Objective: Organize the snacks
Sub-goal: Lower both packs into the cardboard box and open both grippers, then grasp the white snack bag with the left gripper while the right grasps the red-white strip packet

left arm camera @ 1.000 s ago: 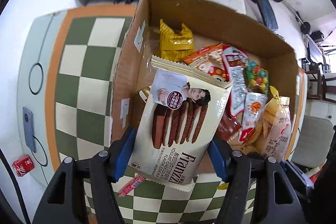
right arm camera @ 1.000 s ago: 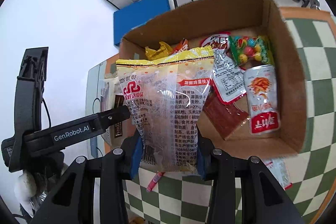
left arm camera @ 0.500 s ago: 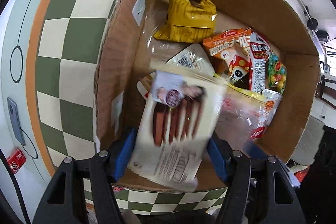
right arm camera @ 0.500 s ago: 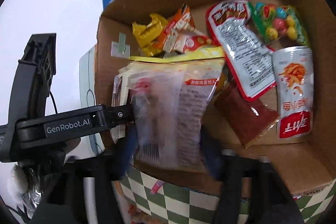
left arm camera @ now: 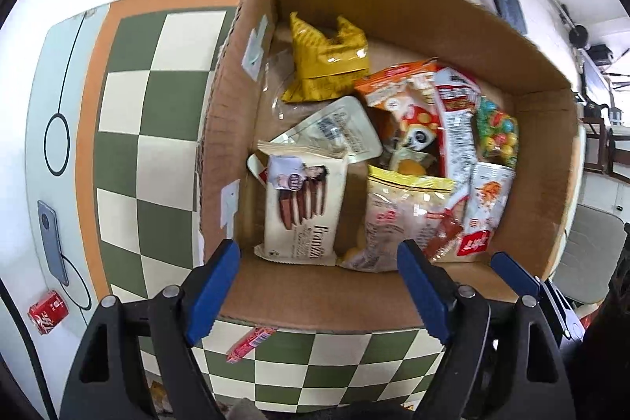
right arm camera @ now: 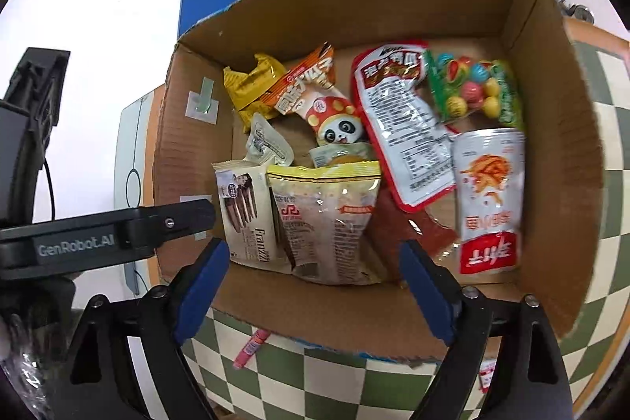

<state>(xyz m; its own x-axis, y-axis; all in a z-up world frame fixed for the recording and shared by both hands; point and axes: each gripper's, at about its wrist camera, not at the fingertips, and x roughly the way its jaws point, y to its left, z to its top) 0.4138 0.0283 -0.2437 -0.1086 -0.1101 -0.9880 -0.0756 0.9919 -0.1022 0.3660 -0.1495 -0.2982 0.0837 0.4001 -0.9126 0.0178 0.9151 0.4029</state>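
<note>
An open cardboard box (left arm camera: 393, 6) (right arm camera: 559, 128) on the checkered table holds several snack packs. The cream Franzzi cookie pack (left arm camera: 301, 211) (right arm camera: 246, 217) lies at the box's near left. The clear yellow-topped chip bag (left arm camera: 401, 219) (right arm camera: 327, 223) lies right of it. My left gripper (left arm camera: 319, 290) is open and empty above the box's near wall. My right gripper (right arm camera: 315, 286) is open and empty, also above the near wall. The left gripper shows in the right wrist view (right arm camera: 118, 235) beside the box's left wall.
Other packs in the box: yellow pouch (left arm camera: 327, 61), panda pack (right arm camera: 327, 105), red-white pack (right arm camera: 401, 128), candy-ball bag (right arm camera: 472, 89), white fries pack (right arm camera: 488, 195). A pink candy stick (left arm camera: 250, 339) lies on the table by the box. A small red can (left arm camera: 47, 311) sits far left.
Both grippers have opened and let go of their packs. The cookie pack and the chip bag now lie in the box. Both grippers have drawn back to the near wall.
</note>
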